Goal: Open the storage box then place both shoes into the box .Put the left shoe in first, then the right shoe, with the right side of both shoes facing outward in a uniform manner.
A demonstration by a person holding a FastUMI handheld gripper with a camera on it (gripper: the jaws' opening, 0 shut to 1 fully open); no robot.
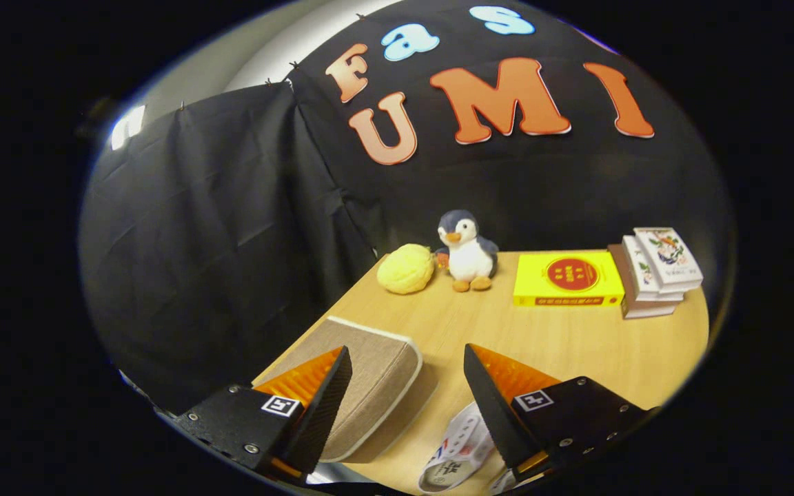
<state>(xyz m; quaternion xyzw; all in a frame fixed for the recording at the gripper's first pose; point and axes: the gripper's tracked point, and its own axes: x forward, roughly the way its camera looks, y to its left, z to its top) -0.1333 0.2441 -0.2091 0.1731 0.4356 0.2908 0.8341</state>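
The storage box is a beige fabric box with pale piping along its lid edge. It lies on the wooden table, lid down, under and just ahead of my left finger. A white shoe with dark and red markings lies low between my fingers, close to the right finger, partly hidden by it. My gripper hangs above the table with its fingers spread wide apart and nothing between them.
At the far side of the table stand a yellow ball-like toy, a plush penguin, a yellow book and a stack of books. Black cloth walls close the back and left.
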